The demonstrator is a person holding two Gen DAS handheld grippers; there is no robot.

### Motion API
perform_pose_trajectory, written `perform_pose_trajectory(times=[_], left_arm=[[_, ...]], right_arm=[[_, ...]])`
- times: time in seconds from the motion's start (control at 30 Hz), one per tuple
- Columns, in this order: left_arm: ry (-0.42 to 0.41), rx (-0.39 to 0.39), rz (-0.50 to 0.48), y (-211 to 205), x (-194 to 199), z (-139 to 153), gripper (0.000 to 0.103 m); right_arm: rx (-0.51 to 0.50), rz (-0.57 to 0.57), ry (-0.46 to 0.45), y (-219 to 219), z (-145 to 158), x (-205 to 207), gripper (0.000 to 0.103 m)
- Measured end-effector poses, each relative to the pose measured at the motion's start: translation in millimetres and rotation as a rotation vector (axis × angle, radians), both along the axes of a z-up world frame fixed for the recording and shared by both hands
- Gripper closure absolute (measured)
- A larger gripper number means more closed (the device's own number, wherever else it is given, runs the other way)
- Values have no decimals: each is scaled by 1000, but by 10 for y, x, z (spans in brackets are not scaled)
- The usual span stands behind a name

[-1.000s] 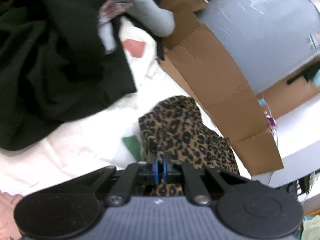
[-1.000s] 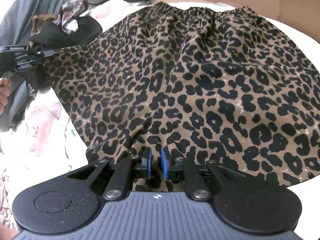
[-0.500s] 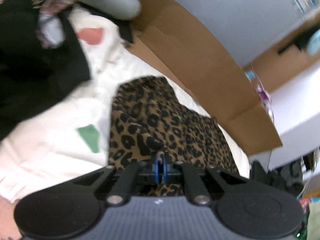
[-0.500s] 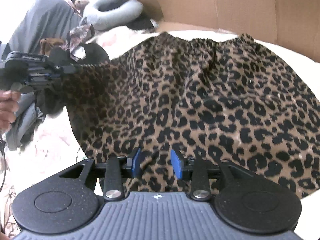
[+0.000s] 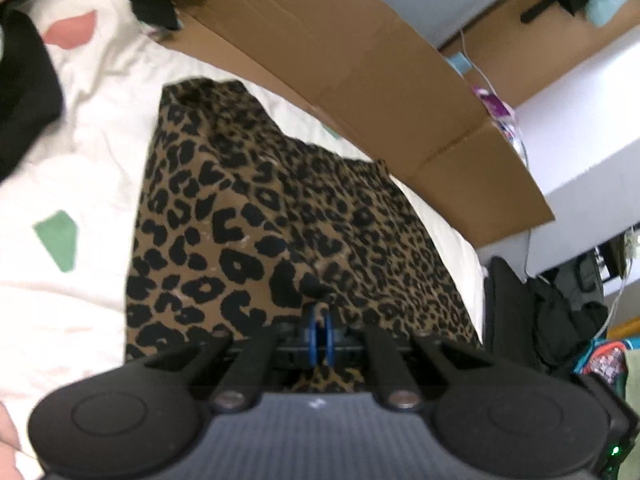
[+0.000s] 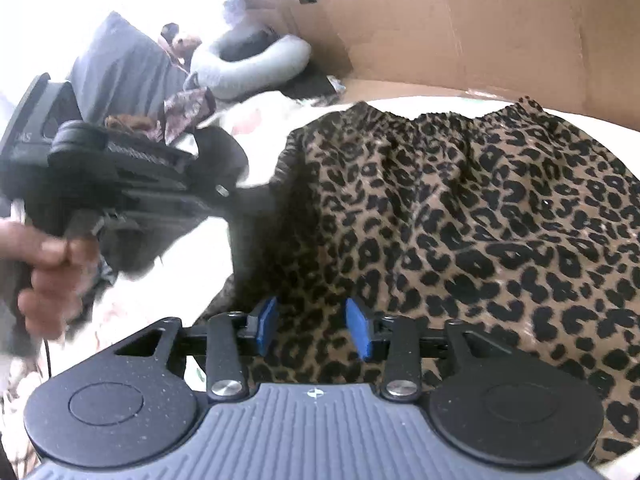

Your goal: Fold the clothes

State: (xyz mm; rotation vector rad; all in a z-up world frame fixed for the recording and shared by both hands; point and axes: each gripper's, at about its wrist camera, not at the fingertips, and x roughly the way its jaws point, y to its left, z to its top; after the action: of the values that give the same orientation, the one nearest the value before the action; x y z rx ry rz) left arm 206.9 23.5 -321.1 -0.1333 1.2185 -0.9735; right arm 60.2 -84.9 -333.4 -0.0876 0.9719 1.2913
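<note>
**Skirt mid-fold, one side lifted**

Skirt (image 6: 460, 216) is spread on the bed (image 5: 80, 168). Left gripper (image 5: 320, 334) is clamped on its edge, drawn across. Right gripper (image 6: 312, 328) is wide apart, holding nothing. Fold judged partial; flattening and further folds left.

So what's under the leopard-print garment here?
The leopard-print garment lies on a white bedsheet with pink and green patches, visible around its edges. Whatever sits directly beneath the fabric is covered and cannot be seen.

Skirt (image 6: 460, 220) on bedsheet (image 5: 80, 152), cardboard (image 6: 460, 32) behind, clothes pile (image 6: 132, 76) to left w/ neck pillow (image 6: 248, 68).
</note>
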Motion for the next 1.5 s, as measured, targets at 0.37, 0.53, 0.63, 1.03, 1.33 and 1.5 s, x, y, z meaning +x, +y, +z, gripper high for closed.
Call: perform_pose_trajectory(times=[0.37, 0.53, 0.63, 1.03, 1.33, 1.5], left_arm=[[27, -16, -49, -273, -221, -23, 98], [32, -28, -55, -314, -273, -17, 98], [35, -32, -58, -323, -302, -33, 97], [30, -67, -66, -278, -258, -2, 90], [-56, -57, -5, -51, -23, 77, 73], [-56, 27, 15, 24, 15, -96, 65]], right_arm=[[16, -36, 23, 173, -47, -63, 56], [5, -86, 25, 239, -85, -33, 56], [6, -82, 8, 298, -96, -57, 57], [-26, -107, 15, 317, -183, 3, 102], [13, -198, 36, 87, 75, 262, 102], [21, -233, 42, -71, 195, 408, 102]])
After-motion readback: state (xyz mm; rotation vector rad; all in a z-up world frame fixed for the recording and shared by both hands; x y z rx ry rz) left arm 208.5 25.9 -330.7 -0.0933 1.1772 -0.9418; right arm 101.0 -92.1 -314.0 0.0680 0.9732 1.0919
